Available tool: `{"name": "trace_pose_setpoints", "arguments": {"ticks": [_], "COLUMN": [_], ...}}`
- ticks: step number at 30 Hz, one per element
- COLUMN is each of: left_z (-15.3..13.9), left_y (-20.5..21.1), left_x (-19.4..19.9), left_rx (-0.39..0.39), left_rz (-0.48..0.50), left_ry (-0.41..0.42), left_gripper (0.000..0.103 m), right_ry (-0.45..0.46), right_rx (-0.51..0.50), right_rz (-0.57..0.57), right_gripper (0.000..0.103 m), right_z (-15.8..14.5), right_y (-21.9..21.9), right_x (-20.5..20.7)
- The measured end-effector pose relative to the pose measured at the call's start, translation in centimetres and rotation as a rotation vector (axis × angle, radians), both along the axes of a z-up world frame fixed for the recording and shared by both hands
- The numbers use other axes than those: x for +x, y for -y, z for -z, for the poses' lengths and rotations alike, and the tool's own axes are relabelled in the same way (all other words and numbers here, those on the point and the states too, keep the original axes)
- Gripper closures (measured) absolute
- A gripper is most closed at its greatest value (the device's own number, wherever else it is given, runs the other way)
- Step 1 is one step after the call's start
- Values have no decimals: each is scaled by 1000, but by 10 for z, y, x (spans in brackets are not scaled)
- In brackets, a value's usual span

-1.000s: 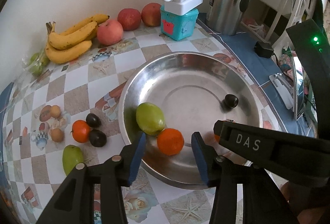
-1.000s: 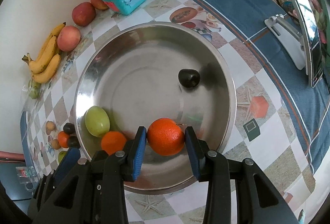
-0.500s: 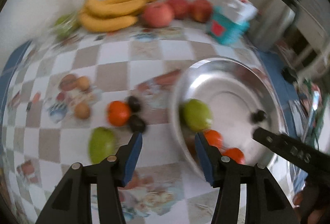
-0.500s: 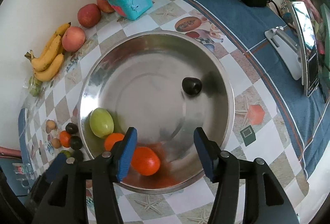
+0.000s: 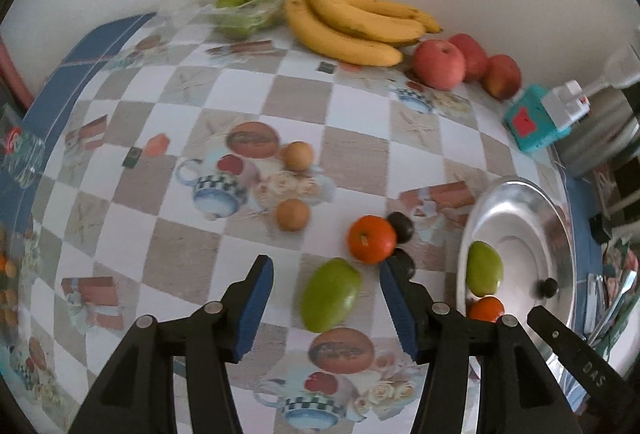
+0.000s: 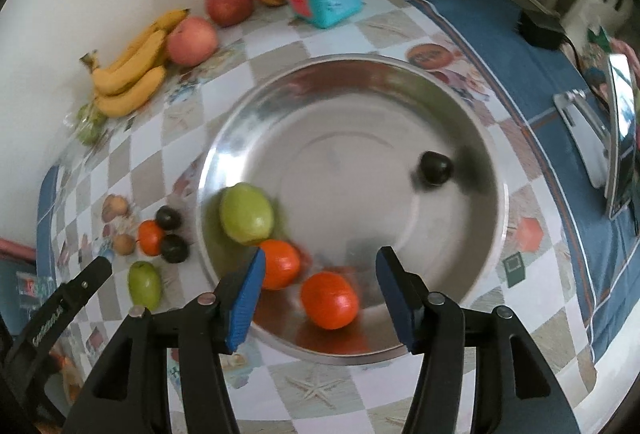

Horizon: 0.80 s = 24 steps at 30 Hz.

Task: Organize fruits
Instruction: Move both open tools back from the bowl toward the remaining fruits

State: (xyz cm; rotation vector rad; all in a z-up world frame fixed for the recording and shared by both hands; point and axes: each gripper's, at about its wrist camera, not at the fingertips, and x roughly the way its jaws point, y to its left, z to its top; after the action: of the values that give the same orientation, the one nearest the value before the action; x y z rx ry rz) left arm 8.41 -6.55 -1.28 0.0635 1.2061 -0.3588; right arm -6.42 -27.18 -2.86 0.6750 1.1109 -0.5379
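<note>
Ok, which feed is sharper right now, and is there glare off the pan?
Left wrist: fairly sharp around the green mango, softer and bowed at the edges. Right wrist: motion blur on the metal pan and its fruit, with only diffuse reflections.

A steel bowl [image 6: 480, 138] held a green mango [image 6: 246, 213], two oranges [image 6: 329, 300] and a dark plum [image 6: 435, 167]; another mango [image 5: 330, 294] lay outside.

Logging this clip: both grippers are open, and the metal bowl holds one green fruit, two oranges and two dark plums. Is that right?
Nearly. The metal bowl holds only one dark plum, as the right wrist view shows; two more plums lie outside it on the tablecloth. The rest stands: one green fruit and two oranges in the bowl, left gripper and right gripper both open.
</note>
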Motion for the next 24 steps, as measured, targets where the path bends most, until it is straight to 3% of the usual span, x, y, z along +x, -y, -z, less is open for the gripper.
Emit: {"name": "trace_pose_setpoints", "arguments": {"ticks": [18, 20, 22, 24], "left_z": [2, 2, 4, 5], "left_y": [-43, -45, -45, -44], "left_x": [20, 21, 21, 21], "left_rx": [-6, 2, 14, 31], "left_rz": [-120, -124, -121, -118], "left_ry": [-25, -25, -24, -21], "left_gripper": [28, 19, 12, 5], "right_ry": [-21, -18, -8, -3], "right_rx": [-50, -62, -79, -94], "right_rz": [-99, -116, -126, -137], "right_gripper": [44, 39, 18, 17], "right_z": [-2, -2, -3, -3], "right_y": [-29, -32, -35, -38], "right_x": [18, 20, 22, 23]}}
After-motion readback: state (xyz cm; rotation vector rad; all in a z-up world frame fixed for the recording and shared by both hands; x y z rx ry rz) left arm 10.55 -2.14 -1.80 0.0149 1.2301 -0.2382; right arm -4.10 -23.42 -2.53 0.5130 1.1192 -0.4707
